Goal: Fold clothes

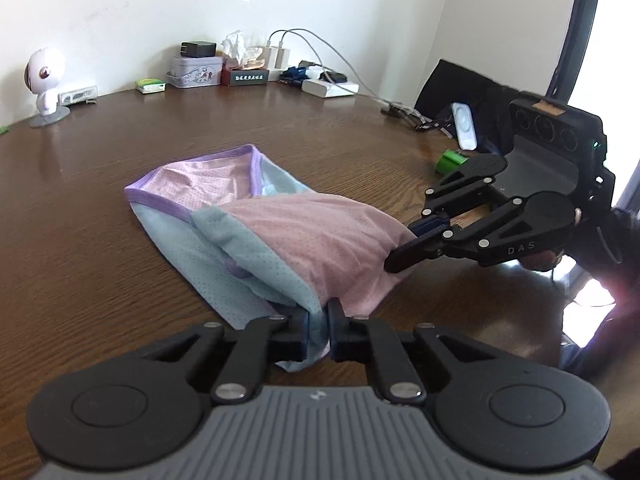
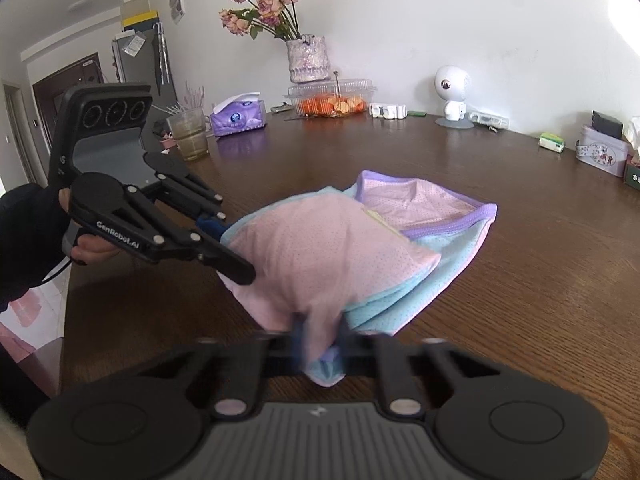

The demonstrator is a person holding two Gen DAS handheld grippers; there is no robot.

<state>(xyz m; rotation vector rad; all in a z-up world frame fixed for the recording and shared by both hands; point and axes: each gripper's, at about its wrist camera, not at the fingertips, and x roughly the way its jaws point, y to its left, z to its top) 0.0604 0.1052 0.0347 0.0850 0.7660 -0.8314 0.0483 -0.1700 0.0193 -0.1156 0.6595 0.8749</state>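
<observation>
A pink, light-blue and purple-trimmed garment point(image 1: 256, 220) lies partly folded on the brown wooden table point(image 1: 100, 240); it also shows in the right wrist view point(image 2: 360, 248). My left gripper point(image 1: 319, 332) is shut on the garment's near blue-pink edge. My right gripper point(image 1: 408, 246) is shut on the pink edge to the right and holds it lifted off the table. In the right wrist view my right gripper point(image 2: 320, 344) pinches the pink cloth, and my left gripper point(image 2: 228, 244) grips the edge at the left.
Along the far wall stand a white toy robot point(image 1: 44, 80), a tin box point(image 1: 196, 70), chargers with cables point(image 1: 280, 54) and a tissue pack point(image 2: 238, 116). A green roll point(image 1: 450, 162) lies at the table's right. A vase of flowers point(image 2: 306, 58) and a fruit box point(image 2: 332, 100) stand at the back.
</observation>
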